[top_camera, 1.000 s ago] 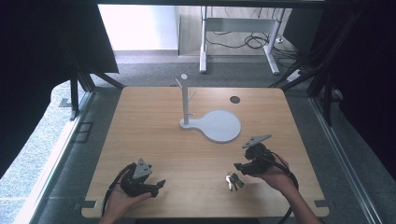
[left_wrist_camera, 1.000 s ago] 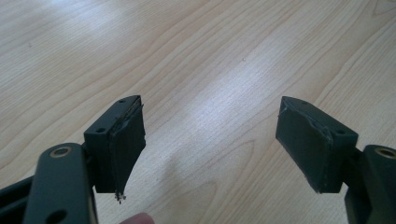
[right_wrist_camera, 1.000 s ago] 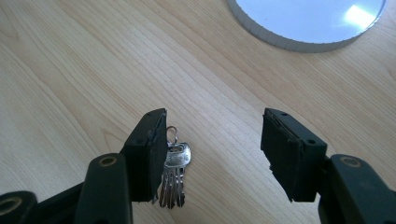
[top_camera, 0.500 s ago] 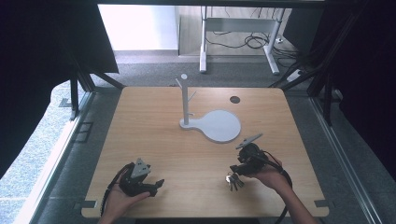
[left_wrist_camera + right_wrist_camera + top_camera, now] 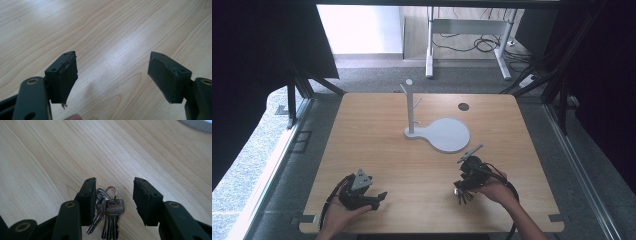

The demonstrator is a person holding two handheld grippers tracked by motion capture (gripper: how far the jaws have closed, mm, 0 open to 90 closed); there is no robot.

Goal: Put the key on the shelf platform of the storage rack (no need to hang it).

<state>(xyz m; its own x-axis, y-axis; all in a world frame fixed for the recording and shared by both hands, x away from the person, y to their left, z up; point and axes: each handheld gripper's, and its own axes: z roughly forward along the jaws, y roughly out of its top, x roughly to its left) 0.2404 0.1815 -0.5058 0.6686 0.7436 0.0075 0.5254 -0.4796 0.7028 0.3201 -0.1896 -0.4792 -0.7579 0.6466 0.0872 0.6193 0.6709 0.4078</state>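
Pale wooden table (image 5: 377, 130) over grey carpet, desk legs and cables beyond. Bunch of keys (image 5: 107, 211) flat near front right edge, between closing right gripper (image 5: 114, 195) jaws, ungripped. Left gripper (image 5: 112, 75) spread wide, empty.

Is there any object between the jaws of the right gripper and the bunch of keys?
No. The keys already lie between the closing jaws of the right gripper, flat on the table; nothing visible separates them.
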